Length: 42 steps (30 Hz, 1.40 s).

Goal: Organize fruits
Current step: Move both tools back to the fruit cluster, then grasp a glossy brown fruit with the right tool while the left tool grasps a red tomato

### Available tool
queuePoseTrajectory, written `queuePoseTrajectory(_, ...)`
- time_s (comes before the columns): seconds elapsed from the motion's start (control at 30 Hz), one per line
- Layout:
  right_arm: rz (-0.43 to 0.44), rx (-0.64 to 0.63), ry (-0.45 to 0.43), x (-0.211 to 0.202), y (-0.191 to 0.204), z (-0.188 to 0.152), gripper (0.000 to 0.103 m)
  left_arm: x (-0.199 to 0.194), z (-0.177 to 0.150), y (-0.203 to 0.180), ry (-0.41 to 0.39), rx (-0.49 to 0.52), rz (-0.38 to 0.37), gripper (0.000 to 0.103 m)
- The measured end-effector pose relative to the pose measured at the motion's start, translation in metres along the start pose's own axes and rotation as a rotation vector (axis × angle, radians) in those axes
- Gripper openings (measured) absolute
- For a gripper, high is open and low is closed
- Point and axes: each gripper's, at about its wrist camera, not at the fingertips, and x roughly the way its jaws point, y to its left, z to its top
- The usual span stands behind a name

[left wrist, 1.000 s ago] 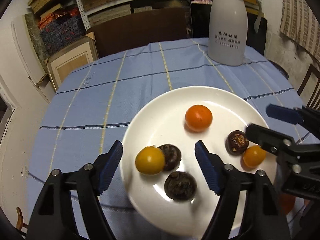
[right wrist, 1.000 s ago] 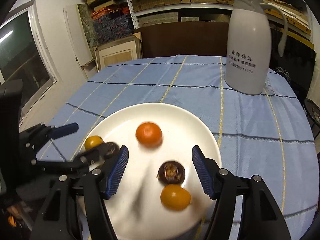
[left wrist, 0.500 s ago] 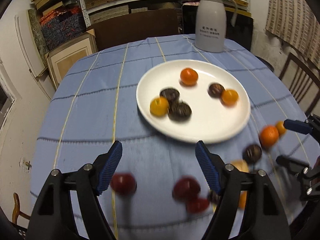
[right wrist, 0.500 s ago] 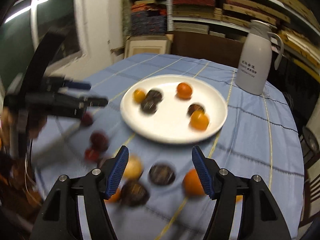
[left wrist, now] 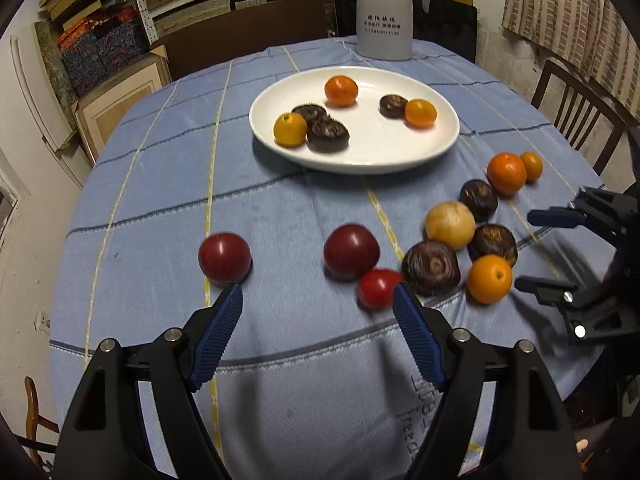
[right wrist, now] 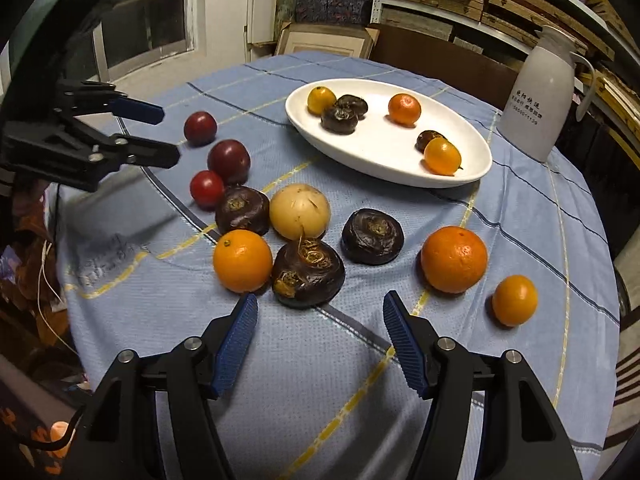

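- The left gripper (left wrist: pixel 318 304) sits at the bottom of the left wrist view, jaws apart with nothing between them, above bare blue cloth.
- The right gripper (right wrist: pixel 320 312) sits at the bottom of the right wrist view, also spread and empty; a dark round fruit (right wrist: pixel 308 272) lies just beyond its tips.
- A white plate (left wrist: pixel 400 156) stands in the upper middle of the left view on the blue tablecloth (left wrist: pixel 160 184). It holds three orange fruits and three dark ones.
- In the left view, loose fruit lies on the cloth below the plate: a dark red fruit (left wrist: pixel 225 258) at centre left, another red one (left wrist: pixel 351 252) in the middle, and a smaller bright red one (left wrist: pixel 378 289) touching it.
- To the right lies a cluster: a pale yellow fruit (left wrist: pixel 450 225), dark fruits around it, and an orange (left wrist: pixel 489 279) at lower right.
- A larger orange (left wrist: pixel 506 173) and a small one (left wrist: pixel 531 166) lie touching, further up on the right.
- A white jug (left wrist: pixel 385 10) stands at the top, behind the plate.
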Motion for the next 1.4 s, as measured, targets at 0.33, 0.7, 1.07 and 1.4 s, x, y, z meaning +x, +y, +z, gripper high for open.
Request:
queuePoseTrajectory(0.33,0.018,-0.041,0.023,0.019,0.005,0.014,0.043,0.018,-0.006,-0.013,0.047,0.024,-0.036,0.075)
queuePoseTrajectory(0.7,0.014,0.057,-0.023,-0.006,-0.024,0.005,0.043,0.038,0.001,-0.032,0.063,0.056,-0.073,0.063)
queuePoseTrajectory(1.07,0.038,0.074,-0.025,-0.005,-0.023,0.002,0.043,0.044,-0.002,-0.036,0.077,0.076,-0.135,0.03)
queuePoseTrajectory(1.4,0.06,0.13,-0.09,-0.024,-0.027,0.005,0.043,0.017,0.013,-0.045,-0.013,0.077,0.036,0.03)
